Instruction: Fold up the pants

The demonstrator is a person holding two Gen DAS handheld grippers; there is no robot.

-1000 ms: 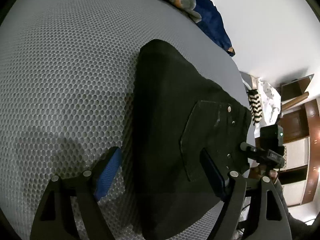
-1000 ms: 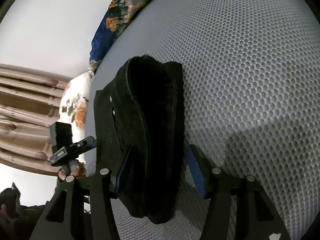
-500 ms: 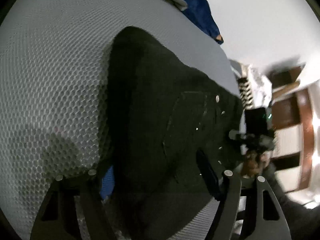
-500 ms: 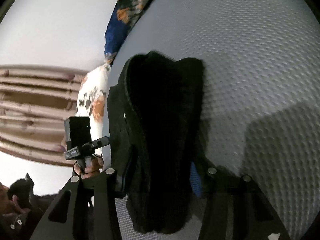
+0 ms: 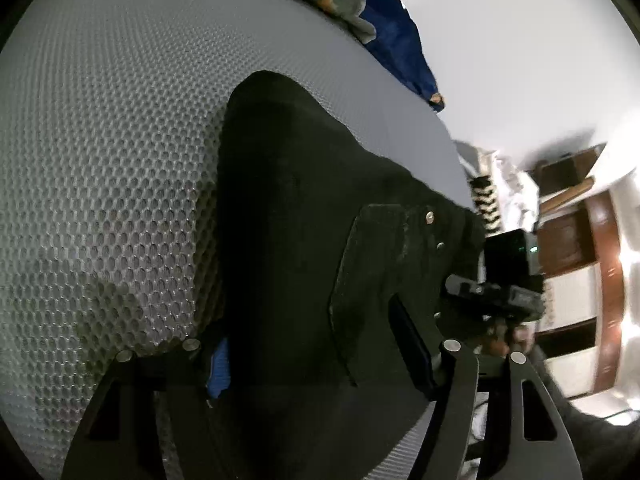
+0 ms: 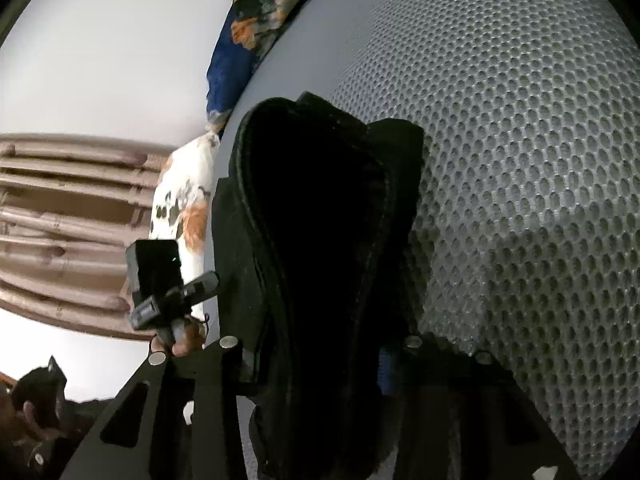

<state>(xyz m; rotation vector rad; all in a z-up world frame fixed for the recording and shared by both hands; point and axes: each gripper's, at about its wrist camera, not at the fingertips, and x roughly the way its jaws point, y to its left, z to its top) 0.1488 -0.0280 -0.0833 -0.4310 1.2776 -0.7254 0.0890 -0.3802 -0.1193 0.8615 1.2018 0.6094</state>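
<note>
The black pants [image 5: 304, 240] lie folded in a thick bundle on the grey honeycomb-mesh mattress [image 5: 112, 152]; a back pocket with rivets faces up. My left gripper [image 5: 316, 360] straddles the near end of the bundle, one blue-padded finger [image 5: 220, 368] on each side, jaws closed in on the cloth. In the right wrist view the pants [image 6: 320, 240] show edge-on as stacked layers. My right gripper [image 6: 316, 356] clamps the bundle's other end, its fingers mostly hidden by the cloth.
A blue and orange patterned cloth [image 5: 384, 28] lies at the mattress's far edge, also in the right wrist view [image 6: 256, 28]. A floral pillow [image 6: 180, 204] sits beside the mattress. White wall and wooden furniture [image 5: 600, 280] lie beyond.
Both grippers have moved onto the bundle and narrowed around it. The pants' near end now sits deeper between the fingers, covering the blue pads.
</note>
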